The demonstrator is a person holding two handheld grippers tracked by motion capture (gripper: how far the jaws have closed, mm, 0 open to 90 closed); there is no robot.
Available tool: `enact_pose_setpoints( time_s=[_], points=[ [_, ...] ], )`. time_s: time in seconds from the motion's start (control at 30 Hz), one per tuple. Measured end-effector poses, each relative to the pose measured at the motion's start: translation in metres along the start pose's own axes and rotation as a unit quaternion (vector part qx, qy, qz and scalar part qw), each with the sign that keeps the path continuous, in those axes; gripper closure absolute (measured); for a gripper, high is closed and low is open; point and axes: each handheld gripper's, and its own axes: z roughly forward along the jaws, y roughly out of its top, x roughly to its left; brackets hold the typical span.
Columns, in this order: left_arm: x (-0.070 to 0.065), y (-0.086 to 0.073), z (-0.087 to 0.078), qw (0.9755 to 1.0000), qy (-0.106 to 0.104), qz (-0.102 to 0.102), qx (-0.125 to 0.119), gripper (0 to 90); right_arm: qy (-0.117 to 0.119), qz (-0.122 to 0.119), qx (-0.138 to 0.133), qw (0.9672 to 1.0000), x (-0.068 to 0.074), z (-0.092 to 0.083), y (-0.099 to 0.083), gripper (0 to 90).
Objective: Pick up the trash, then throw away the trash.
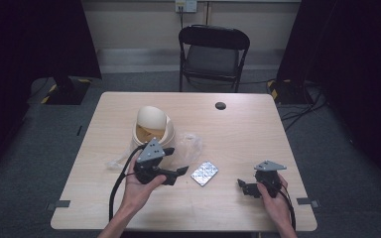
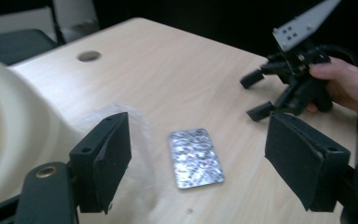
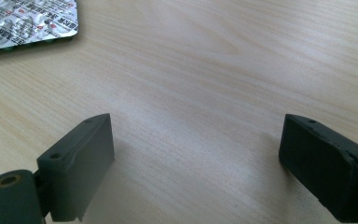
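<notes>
A silver blister pack (image 1: 204,173) lies flat on the wooden table (image 1: 238,134), between my two grippers. My left gripper (image 1: 177,175) is just left of it and points at it. In the left gripper view its jaws (image 2: 200,135) stand open with the blister pack (image 2: 196,157) on the table beyond them, untouched. My right gripper (image 1: 243,187) rests near the front right, open and empty, and it (image 2: 256,94) appears in the left gripper view held by a hand. The right gripper view has its jaws (image 3: 196,135) wide over bare wood, with the pack (image 3: 28,21) at top left.
A cream swing-lid bin (image 1: 151,129) stands behind the left gripper, and a crumpled clear plastic bag (image 1: 188,146) lies beside it. A black round cable hole (image 1: 221,105) sits at the back of the table. A black folding chair (image 1: 213,54) stands beyond the far edge.
</notes>
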Motion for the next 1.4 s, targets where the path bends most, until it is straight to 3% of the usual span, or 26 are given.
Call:
enact_pose_setpoints(
  time_s=[0.17, 0.23, 0.33, 0.43, 0.47, 0.53, 0.67, 0.83, 0.93, 1.1, 1.4],
  points=[
    [-0.004, -0.007, 0.023, 0.9993, -0.023, -0.006, 0.027, 22.4, 0.0, 0.0, 0.0, 1.0, 0.0, 0.0, 0.0, 9.4],
    [-0.002, -0.014, 0.042, 0.998, -0.037, -0.012, 0.05, 22.4, 0.0, 0.0, 0.0, 1.0, 0.0, 0.0, 0.0, 9.4],
    [-0.001, -0.022, 0.056, 0.9962, -0.047, -0.024, 0.069, 22.4, 0.0, 0.0, 0.0, 1.0, 0.0, 0.0, 0.0, 9.4],
    [-0.002, -0.026, 0.062, 0.9961, -0.044, -0.022, 0.073, 22.4, 0.0, 0.0, 0.0, 1.0, 0.0, 0.0, 0.0, 9.4],
    [-0.002, -0.031, 0.069, 0.9946, -0.052, -0.03, 0.084, 22.4, 0.0, 0.0, 0.0, 1.0, 0.0, 0.0, 0.0, 9.4],
    [-0.001, -0.035, 0.077, 0.9937, -0.047, -0.03, 0.097, 22.2, 0.0, 0.0, 0.0, 1.0, 0.0, 0.0, 0.0, 9.4],
    [0.0, -0.039, 0.088, 0.9926, -0.055, -0.039, 0.101, 22.1, 0.0, 0.0, 0.0, 1.0, 0.0, 0.0, 0.0, 9.4],
    [0.005, -0.044, 0.103, 0.9919, -0.048, -0.047, 0.108, 22.0, 0.0, 0.0, 0.0, 1.0, 0.0, 0.0, 0.0, 9.4],
    [0.005, -0.045, 0.114, 0.9917, -0.037, -0.037, 0.117, 21.9, 0.0, 0.0, 0.0, 1.0, 0.0, 0.0, 0.0, 9.4],
    [0.004, -0.05, 0.127, 0.9888, -0.032, -0.038, 0.141, 21.7, 0.0, 0.0, 0.0, 1.0, 0.0, 0.0, 0.0, 9.4],
    [-0.002, -0.052, 0.135, 0.9906, -0.006, -0.018, 0.136, 21.5, 0.0, 0.0, 0.0, 1.0, 0.0, 0.0, 0.0, 9.4]
  ],
)
